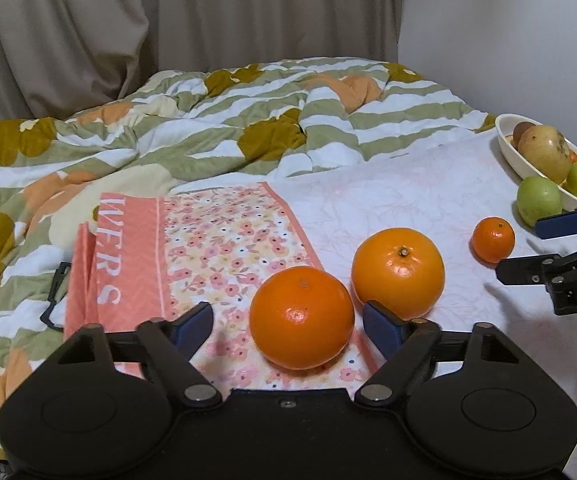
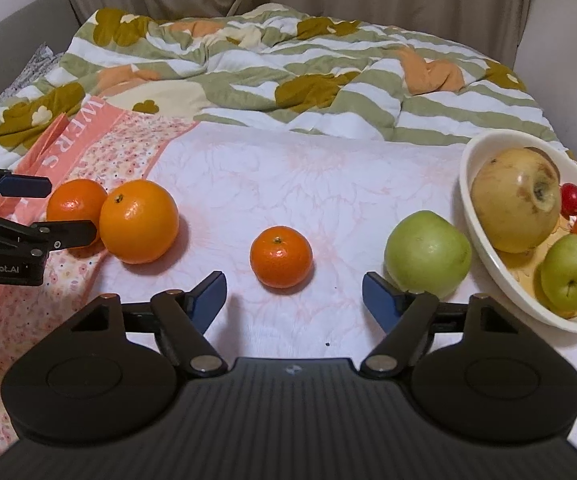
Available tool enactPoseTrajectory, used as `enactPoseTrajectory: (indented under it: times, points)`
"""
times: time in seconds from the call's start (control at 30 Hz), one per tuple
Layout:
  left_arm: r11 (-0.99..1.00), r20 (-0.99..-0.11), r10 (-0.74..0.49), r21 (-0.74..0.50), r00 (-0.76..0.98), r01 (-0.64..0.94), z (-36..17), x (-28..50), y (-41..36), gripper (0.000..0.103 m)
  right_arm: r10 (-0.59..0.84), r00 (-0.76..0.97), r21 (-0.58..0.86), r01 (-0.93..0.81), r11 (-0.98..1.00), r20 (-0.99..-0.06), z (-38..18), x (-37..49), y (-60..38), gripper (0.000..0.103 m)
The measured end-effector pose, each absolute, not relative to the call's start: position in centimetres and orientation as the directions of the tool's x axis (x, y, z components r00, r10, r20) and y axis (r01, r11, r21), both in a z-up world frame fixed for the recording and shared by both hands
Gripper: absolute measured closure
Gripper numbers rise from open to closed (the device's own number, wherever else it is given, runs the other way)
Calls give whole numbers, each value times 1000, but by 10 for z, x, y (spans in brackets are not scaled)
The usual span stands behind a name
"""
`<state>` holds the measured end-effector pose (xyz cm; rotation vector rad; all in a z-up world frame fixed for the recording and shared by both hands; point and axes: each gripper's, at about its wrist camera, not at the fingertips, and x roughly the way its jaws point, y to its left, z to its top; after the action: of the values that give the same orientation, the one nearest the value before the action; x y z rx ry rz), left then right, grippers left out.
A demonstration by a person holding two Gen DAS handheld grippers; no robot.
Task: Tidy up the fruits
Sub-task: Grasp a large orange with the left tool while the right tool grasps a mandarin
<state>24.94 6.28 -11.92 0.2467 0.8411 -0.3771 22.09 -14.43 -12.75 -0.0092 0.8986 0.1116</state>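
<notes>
My left gripper (image 1: 288, 326) is open, its jaws on either side of a large orange (image 1: 301, 317) lying on a floral bag (image 1: 208, 248). A second large orange (image 1: 398, 272) lies just right of it. A small mandarin (image 2: 281, 256) lies just beyond my open, empty right gripper (image 2: 293, 300). A loose green apple (image 2: 427, 254) lies beside a cream oval bowl (image 2: 468, 204). The bowl holds a yellow pear-like fruit (image 2: 515, 200), a green apple (image 2: 571, 272) and several small red and orange fruits. In the left wrist view the right gripper (image 1: 528, 248) is at the right edge.
A pale pink floral sheet (image 2: 308, 176) covers the bed. A rumpled green, white and orange striped quilt (image 1: 208, 120) lies behind the fruit. Beige curtains (image 1: 168, 12) hang at the back. A black clip (image 1: 54, 296) sticks out left of the bag.
</notes>
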Motion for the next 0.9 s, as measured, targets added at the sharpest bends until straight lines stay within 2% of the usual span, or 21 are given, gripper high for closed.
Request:
enactPoseTrajectory:
  times: [0.07, 0.6, 0.63, 0.7, 0.9]
  points:
    - [902, -771, -256, 26, 584, 430, -121, 252, 63, 40, 93, 612, 36, -105, 994, -785, -129, 224, -144, 18]
    - [919, -765, -212, 55, 608, 390, -121, 242, 67, 40, 112, 600, 34, -140, 990, -792, -136, 241, -139, 32]
    - [919, -765, -211, 58, 609, 390, -121, 241, 68, 40, 111, 599, 30, -144, 989, -793, -136, 242, -138, 35]
    - [921, -764, -207, 59, 611, 386, -120, 239, 69, 40, 115, 597, 27, -155, 988, -794, -137, 244, -137, 51]
    - [932, -752, -200, 52, 628, 359, -110, 227, 74, 40, 125, 612, 20, -176, 984, -781, -126, 238, -132, 51]
